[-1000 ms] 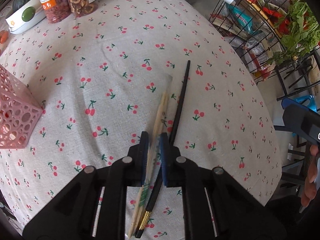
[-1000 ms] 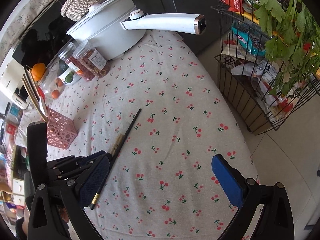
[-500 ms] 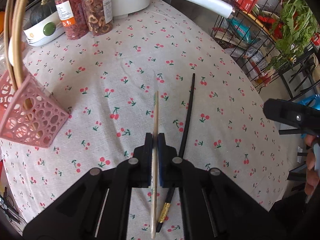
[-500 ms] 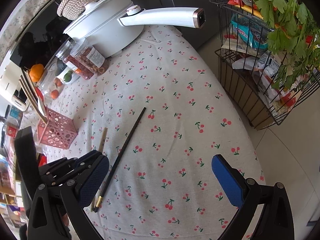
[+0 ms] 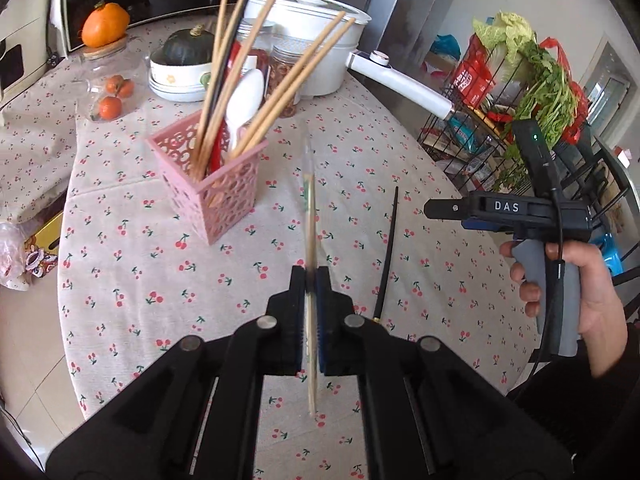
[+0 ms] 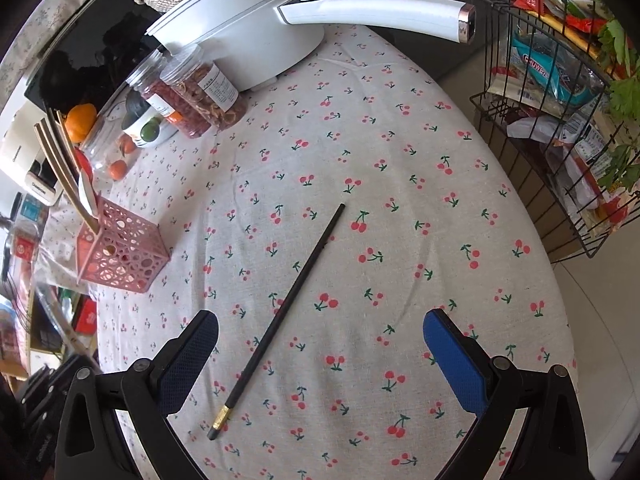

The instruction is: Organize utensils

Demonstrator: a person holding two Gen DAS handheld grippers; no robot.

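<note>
My left gripper is shut on a pale wooden chopstick in a clear wrapper, held in the air above the cherry-print tablecloth. The pink perforated utensil holder stands ahead and to the left, with several chopsticks and a white spoon in it. A black chopstick with a gold band lies on the cloth, between and just ahead of the wide-apart blue pads of my right gripper, which is open. In the left wrist view the right gripper's body hovers at the right in a person's hand, and the black chopstick lies below it.
A white pot with a long handle, two jars of dried food, a bowl with a dark squash and small oranges stand at the back. A wire rack with greens and packets stands off the table's right edge.
My left gripper closed on the pale chopstick, lifted it off the cloth and swung toward the pink holder. The right gripper drifted over the black chopstick, which stayed on the cloth.
</note>
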